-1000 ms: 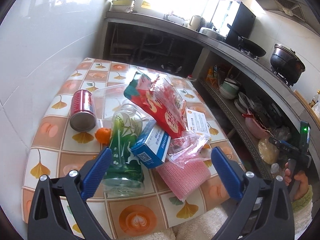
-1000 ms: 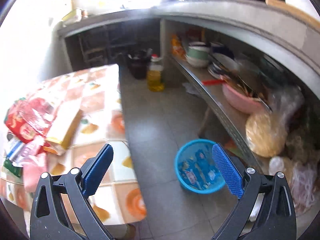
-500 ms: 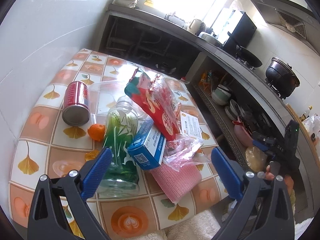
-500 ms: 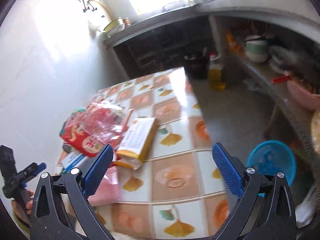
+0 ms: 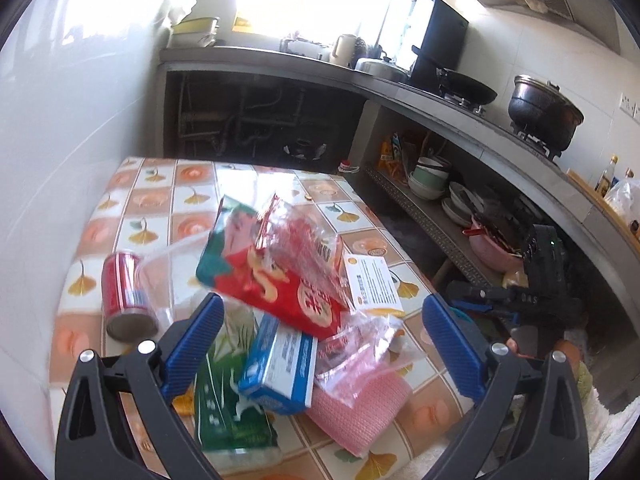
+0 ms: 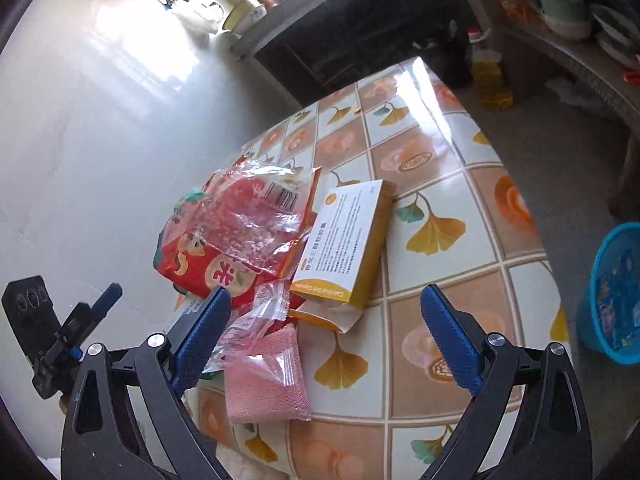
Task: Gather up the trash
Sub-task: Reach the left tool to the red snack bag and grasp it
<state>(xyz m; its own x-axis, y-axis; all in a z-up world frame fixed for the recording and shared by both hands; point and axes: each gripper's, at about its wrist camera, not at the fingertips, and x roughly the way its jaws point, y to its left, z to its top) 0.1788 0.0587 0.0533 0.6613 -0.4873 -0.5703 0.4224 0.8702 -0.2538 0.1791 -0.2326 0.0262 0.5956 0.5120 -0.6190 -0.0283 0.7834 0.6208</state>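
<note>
With both tongs, left (image 5: 322, 338) and right (image 6: 324, 332), open and empty, we should lower the right tongs slowly onto the yellow box (image 6: 346, 240) at frame centre, beside the red bag (image 6: 240, 236).

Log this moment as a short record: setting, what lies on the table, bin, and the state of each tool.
setting: kitchen, tiled table beside a white wall
pile: red snack bag, blue box, green bottle, pink cloth, yellow box, clear wrappers
apart from pile: red can lying on its side
bin: blue basket on the floor, holding wrappers
left tool: open, empty, above the pile
right tool: open, empty
</note>
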